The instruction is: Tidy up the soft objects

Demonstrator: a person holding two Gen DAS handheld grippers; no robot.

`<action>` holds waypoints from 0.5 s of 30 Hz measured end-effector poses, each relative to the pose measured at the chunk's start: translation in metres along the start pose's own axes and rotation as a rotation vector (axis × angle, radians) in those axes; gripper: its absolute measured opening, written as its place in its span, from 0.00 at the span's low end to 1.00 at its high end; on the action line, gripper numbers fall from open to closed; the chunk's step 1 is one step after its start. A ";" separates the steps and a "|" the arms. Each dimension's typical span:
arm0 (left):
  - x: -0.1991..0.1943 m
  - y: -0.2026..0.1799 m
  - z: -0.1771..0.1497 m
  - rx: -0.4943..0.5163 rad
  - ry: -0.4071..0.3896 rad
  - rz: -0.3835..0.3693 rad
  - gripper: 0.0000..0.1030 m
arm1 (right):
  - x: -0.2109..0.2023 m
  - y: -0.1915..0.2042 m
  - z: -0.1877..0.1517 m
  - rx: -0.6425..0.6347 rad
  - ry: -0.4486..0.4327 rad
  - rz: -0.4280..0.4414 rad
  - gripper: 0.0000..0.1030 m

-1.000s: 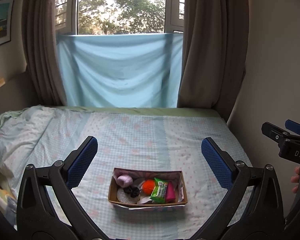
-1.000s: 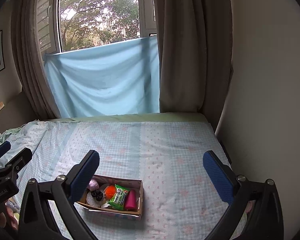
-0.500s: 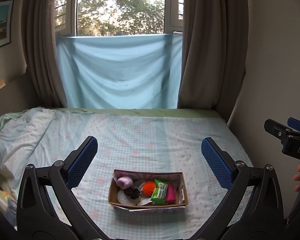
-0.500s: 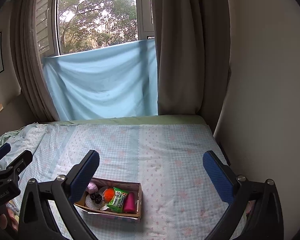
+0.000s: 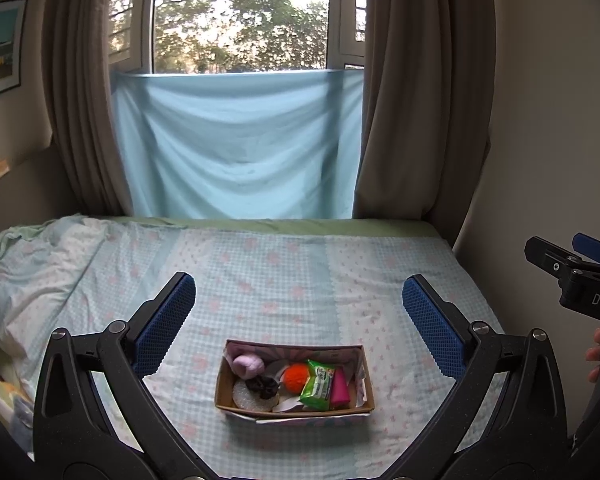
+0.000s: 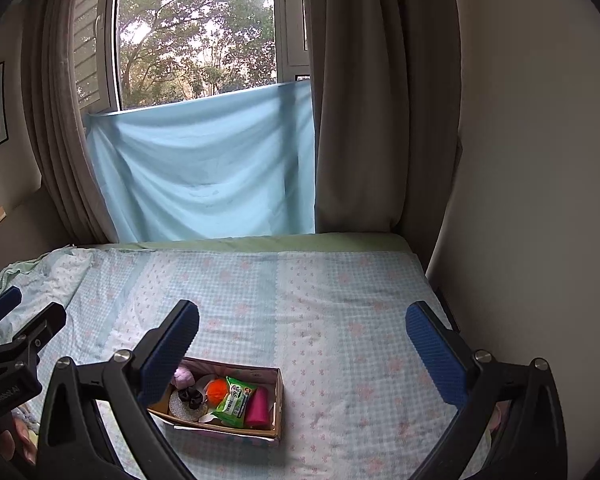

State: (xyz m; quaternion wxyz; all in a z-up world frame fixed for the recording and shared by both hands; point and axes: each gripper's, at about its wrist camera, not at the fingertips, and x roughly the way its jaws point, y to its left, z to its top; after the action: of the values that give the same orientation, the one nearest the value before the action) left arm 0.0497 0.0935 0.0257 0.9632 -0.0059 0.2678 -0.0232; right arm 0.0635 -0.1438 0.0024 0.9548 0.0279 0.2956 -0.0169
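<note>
My left gripper (image 5: 299, 312) and right gripper (image 6: 302, 342) both gape wide, empty, above bed (image 5: 284, 268); open cardboard box (image 5: 294, 408) on checked sheet holds orange ball (image 5: 295, 378), green packet (image 5: 318, 386), pink roll (image 5: 339, 388)

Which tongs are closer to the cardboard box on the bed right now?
Left, by a little. The left tongs hang open directly behind the cardboard box, centred on it. The right tongs hang open, off to its right.
</note>
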 end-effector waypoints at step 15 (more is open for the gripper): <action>-0.009 0.004 -0.004 -0.034 -0.069 0.011 1.00 | 0.001 0.000 0.002 -0.012 0.001 -0.001 1.00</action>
State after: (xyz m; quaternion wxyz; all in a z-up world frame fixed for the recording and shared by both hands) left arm 0.0399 0.0975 0.0272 0.9718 -0.0215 0.2346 -0.0132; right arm 0.0657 -0.1438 0.0034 0.9548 0.0223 0.2961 -0.0156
